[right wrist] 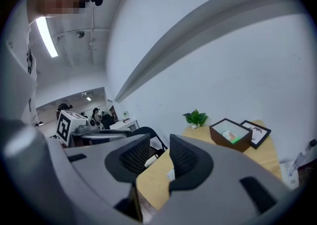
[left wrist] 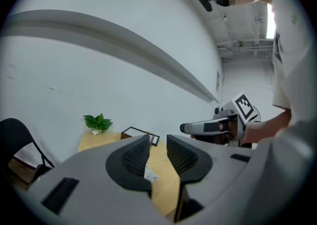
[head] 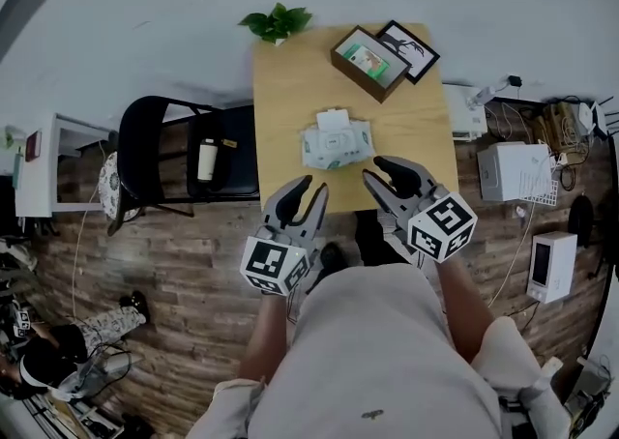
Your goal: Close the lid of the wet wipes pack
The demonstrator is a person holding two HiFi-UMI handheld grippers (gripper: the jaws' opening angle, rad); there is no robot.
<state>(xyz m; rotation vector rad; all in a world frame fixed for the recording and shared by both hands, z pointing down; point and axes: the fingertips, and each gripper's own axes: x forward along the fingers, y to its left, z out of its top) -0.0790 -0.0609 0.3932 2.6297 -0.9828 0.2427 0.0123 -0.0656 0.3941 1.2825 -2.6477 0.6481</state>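
The wet wipes pack (head: 337,144) lies on the near half of the wooden table (head: 290,89), and its white lid (head: 333,120) stands flipped up at the far side. My left gripper (head: 313,186) hovers at the table's near edge, just short of the pack, jaws slightly apart with nothing between them. My right gripper (head: 378,170) is beside it, near the pack's right corner, also open and empty. In the left gripper view, a corner of the pack (left wrist: 148,173) peeks between the jaws of the left gripper (left wrist: 158,152). The right gripper (right wrist: 159,155) likewise frames a sliver of the pack (right wrist: 171,173).
A dark box (head: 368,62) and a framed picture (head: 407,50) sit at the table's far right, with a small plant (head: 279,21) at the far edge. A black chair (head: 184,152) with a bottle (head: 206,159) stands to the left. White appliances (head: 517,171) stand to the right.
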